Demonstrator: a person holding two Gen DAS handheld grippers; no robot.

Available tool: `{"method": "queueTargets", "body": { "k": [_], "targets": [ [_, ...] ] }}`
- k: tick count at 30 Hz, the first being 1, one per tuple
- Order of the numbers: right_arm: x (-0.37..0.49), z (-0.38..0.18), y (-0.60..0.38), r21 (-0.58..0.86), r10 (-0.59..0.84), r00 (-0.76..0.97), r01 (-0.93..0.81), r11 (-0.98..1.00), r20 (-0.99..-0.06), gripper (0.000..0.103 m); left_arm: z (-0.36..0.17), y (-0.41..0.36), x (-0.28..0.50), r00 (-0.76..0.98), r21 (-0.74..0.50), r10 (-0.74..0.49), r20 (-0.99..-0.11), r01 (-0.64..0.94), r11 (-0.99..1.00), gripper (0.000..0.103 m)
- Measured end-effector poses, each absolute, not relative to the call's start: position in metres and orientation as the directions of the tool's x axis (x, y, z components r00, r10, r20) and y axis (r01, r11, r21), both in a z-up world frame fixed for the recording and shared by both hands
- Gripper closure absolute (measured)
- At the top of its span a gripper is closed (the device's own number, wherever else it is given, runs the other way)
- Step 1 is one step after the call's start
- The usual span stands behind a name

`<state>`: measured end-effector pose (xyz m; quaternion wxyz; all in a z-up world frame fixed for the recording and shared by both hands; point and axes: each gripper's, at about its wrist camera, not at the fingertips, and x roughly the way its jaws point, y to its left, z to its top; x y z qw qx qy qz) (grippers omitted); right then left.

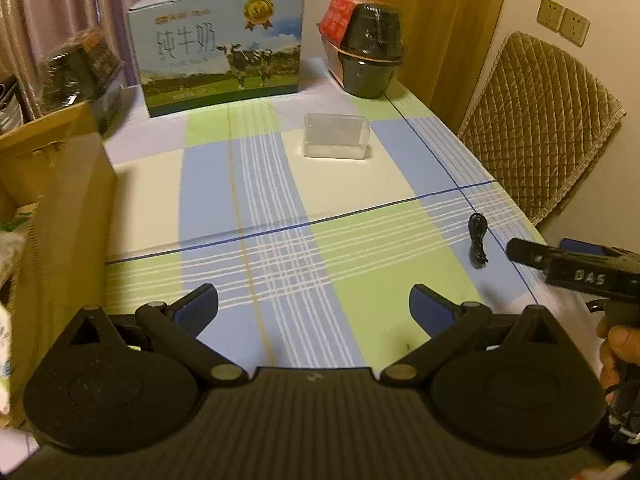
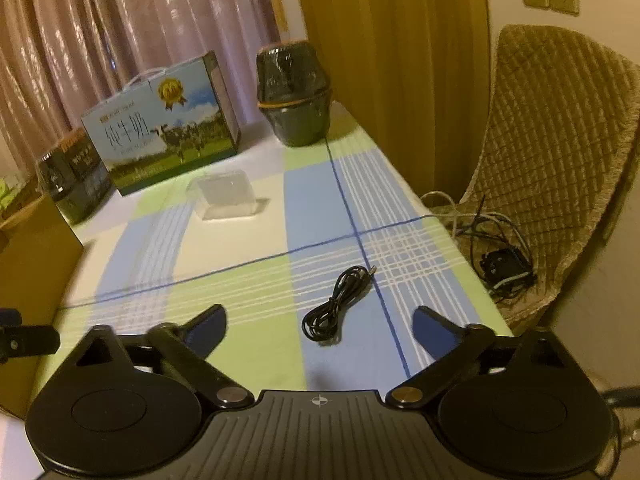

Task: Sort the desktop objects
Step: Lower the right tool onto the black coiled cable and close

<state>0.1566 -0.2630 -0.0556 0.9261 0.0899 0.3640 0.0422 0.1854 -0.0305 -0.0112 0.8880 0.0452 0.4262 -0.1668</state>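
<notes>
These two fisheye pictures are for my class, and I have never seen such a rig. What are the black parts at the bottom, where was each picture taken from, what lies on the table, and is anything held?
No robot here: a person holds a hand-operated tool in each hand, each with two-finger tongs and a camera looking forward along the fingers. One picture comes from the left tongs, the other from the right tongs. Both stand open and hold nothing.

On the checked tablecloth lie a coiled black cable, just ahead of the right tongs, and a clear plastic box farther back. Behind stand a milk carton and a dark wrapped pot.
</notes>
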Motion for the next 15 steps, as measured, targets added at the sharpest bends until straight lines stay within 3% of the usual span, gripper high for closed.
{"method": "queueTargets", "body": {
  "k": [15],
  "targets": [
    [0.201,-0.104,-0.247,0.108,0.120,0.715,-0.063,0.992,-0.689,0.046,-0.055,-0.053,0.236,0.532,-0.072,-0.271,-0.802,0.363,0.929,0.003]
  ]
}}
